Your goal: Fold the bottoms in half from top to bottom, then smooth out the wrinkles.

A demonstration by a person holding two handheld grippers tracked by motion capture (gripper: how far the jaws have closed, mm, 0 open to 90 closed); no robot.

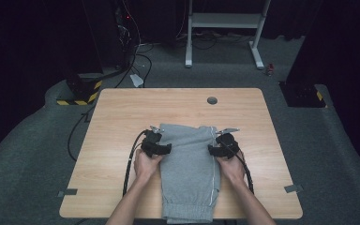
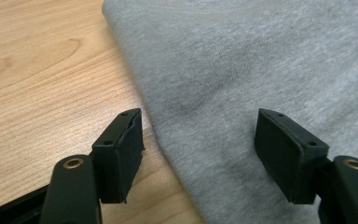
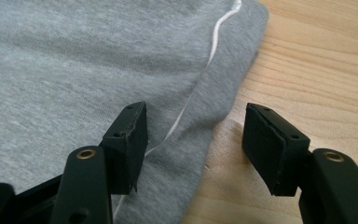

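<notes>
The folded grey sweatpants (image 1: 189,173) lie down the middle of the wooden table (image 1: 117,112), cuffs at six o'clock spilling over the near edge, and the person sets a gripper to each long side: the left gripper (image 1: 165,149) at nine o'clock of the cloth, the right gripper (image 1: 214,150) at three o'clock by the white side stripe (image 3: 214,44). Both sets of jaws stand apart, straddling the garment's edges without pinching, one jaw over fabric, the other over bare wood. This looks like the set-up for another fold; next, each gripper likely needs to dip, close on its edge through all layers, and lift evenly.
</notes>
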